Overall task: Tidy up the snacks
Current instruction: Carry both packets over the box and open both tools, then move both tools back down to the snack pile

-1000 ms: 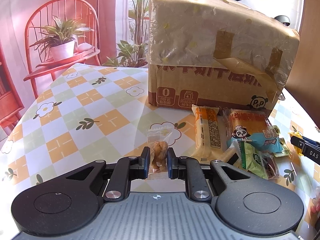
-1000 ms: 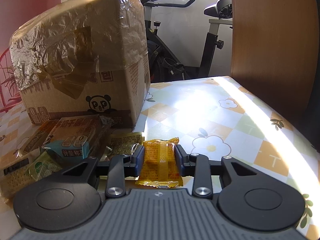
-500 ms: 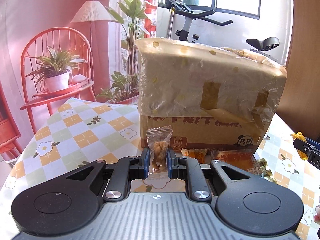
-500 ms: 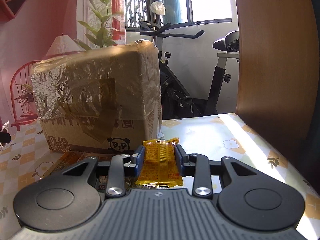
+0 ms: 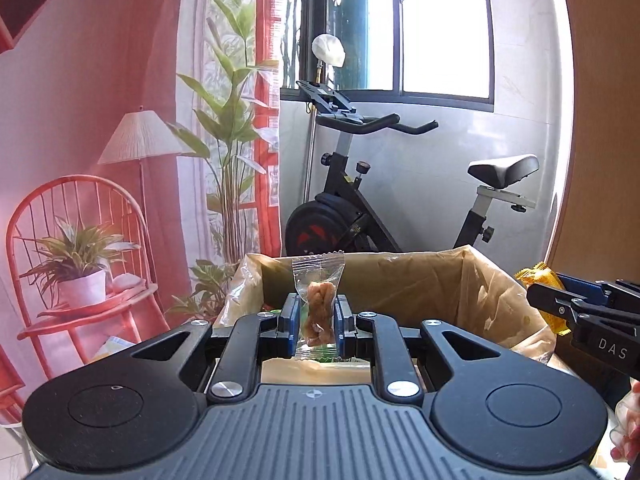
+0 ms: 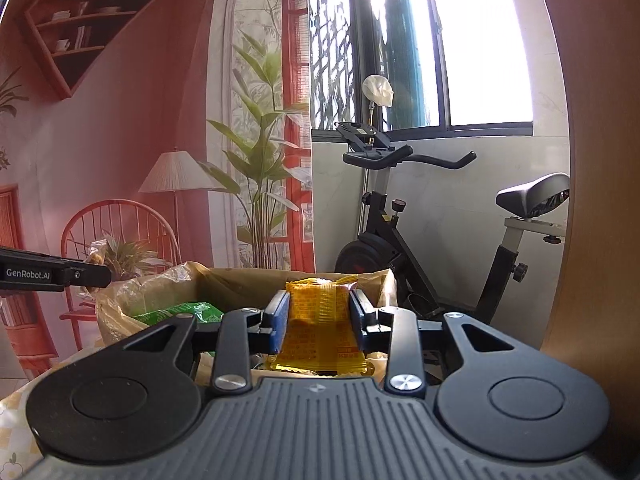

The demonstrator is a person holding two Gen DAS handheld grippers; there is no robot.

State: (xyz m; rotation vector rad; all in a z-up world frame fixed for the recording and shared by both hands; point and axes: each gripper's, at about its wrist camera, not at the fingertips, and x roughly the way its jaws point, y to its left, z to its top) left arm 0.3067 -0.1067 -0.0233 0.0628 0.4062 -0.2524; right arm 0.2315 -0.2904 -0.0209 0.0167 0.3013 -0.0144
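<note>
Daylight flooding in through the window [image 6: 480,40], blowing out to white glare. Pink cast washing over the wall [image 5: 80,80] at left. Fisheye bending straight lines and darkening the corners. Staying sharp throughout, no motion blur, soft shadows only.

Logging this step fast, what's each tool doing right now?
Left tool: closed on the clear snack packet.
Right tool: closed on the orange snack packet.
</note>
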